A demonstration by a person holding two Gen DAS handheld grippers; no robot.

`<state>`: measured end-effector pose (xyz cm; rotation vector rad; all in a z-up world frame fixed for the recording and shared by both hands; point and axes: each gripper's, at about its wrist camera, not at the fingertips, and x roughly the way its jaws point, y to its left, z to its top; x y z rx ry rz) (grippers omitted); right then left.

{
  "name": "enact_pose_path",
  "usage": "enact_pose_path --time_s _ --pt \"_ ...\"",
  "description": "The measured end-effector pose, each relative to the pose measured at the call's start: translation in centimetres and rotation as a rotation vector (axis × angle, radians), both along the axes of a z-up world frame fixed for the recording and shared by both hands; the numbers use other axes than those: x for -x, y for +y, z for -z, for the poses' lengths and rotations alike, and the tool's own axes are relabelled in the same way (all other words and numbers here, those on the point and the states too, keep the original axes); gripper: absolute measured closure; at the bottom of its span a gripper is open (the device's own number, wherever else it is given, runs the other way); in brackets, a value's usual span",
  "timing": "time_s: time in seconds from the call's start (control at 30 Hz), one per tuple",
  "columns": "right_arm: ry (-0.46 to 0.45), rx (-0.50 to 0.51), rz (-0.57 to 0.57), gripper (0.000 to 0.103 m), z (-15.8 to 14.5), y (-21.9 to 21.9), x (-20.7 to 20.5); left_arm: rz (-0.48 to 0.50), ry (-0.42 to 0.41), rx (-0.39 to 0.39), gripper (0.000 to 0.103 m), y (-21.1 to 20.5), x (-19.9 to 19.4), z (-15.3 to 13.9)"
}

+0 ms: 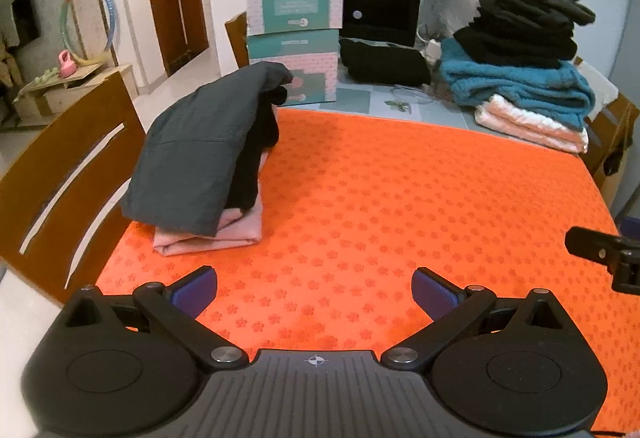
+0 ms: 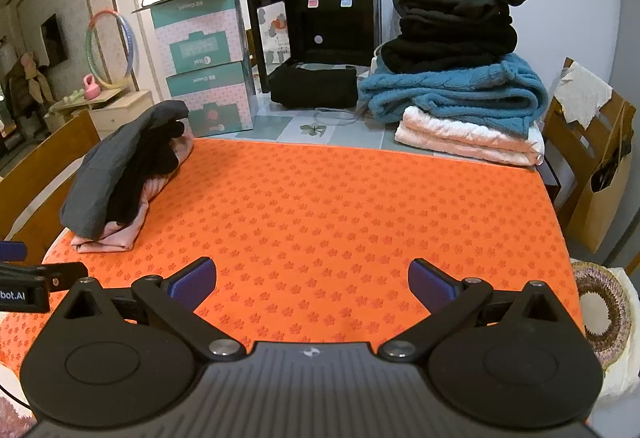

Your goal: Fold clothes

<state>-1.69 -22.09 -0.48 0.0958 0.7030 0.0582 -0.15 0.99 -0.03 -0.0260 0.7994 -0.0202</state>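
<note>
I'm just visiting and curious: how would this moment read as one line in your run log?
left gripper: jaws open, empty | right gripper: jaws open, empty | orange mat: bare centre | small folded stack: left edge | tall folded pile: back right

Small stack of folded clothes [image 1: 200,173] [image 2: 124,173] at the left edge of the orange flower-patterned mat [image 1: 380,205] [image 2: 340,205] on the desk. Flat pale pink folded garment [image 1: 224,234] [image 2: 116,238] at the bottom, black garment [image 1: 260,149] [image 2: 140,173] over it, dark grey garment [image 1: 192,157] [image 2: 100,173] draped on top, sloping toward the left. Far right corner: taller pile of folded clothes [image 1: 528,37] [image 2: 460,49], black pieces over a teal knit and a white knit.
</note>
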Motion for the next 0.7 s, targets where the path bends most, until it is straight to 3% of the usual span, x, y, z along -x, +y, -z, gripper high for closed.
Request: enact_pose_path --time_s 0.1,0.2,0.7 --pt "0.002 -0.002 0.000 0.000 -0.01 0.05 0.15 -0.012 -0.006 0.021 0.000 0.73 0.28 0.19" --pt "0.003 -0.004 -0.001 0.000 -0.03 0.10 0.29 -0.028 0.014 -0.024 0.000 -0.23 0.29 0.36" --pt "0.004 -0.006 -0.002 0.000 -0.22 -0.04 0.26 -0.051 0.045 -0.020 0.000 0.04 -0.11 0.29"
